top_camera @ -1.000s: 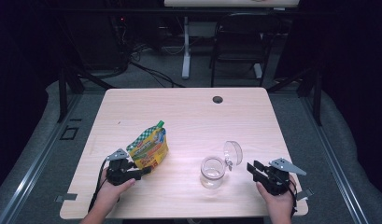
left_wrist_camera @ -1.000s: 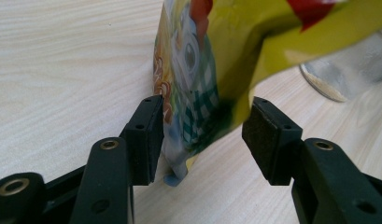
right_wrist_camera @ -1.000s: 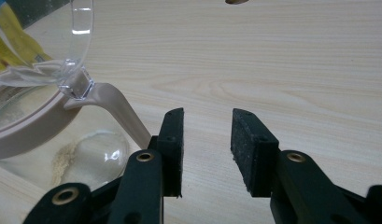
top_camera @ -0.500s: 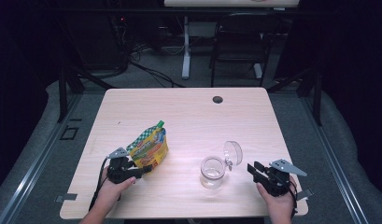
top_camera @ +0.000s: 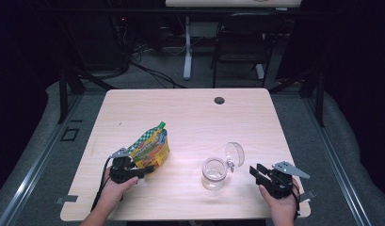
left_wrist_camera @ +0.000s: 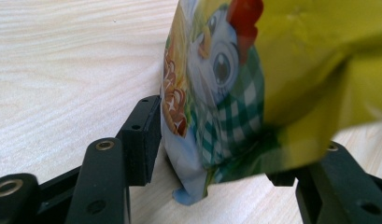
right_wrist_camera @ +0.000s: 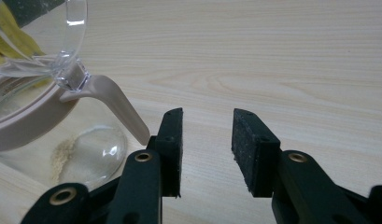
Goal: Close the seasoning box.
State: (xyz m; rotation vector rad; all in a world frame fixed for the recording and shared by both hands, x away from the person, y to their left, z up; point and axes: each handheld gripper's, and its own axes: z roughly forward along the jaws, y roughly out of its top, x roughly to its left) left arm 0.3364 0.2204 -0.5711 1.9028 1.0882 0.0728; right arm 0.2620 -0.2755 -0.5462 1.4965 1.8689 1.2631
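A yellow and green snack bag point(top_camera: 150, 148) with a cartoon chicken stands tilted on the left half of the table. My left gripper point(top_camera: 145, 170) grips its lower end. In the left gripper view the bag point(left_wrist_camera: 216, 93) fills the gap between the jaws of the left gripper point(left_wrist_camera: 212, 144): the left pad touches it and the right pad is hidden behind a yellow fold. A clear glass jar point(top_camera: 214, 172) stands right of centre with its hinged lid point(top_camera: 235, 153) flipped up. My right gripper point(top_camera: 256, 172) rests open to the right of the jar, apart from it. The right gripper point(right_wrist_camera: 207, 140) has bare table between its pads, and the jar point(right_wrist_camera: 34, 126) lies to its left.
The light wooden table point(top_camera: 190, 117) has a dark cable hole point(top_camera: 219, 100) near its far edge. A chair point(top_camera: 242, 42) and desk legs stand on the floor beyond the table. A beige latch point(right_wrist_camera: 116, 109) on the jar points toward my right gripper's left jaw.
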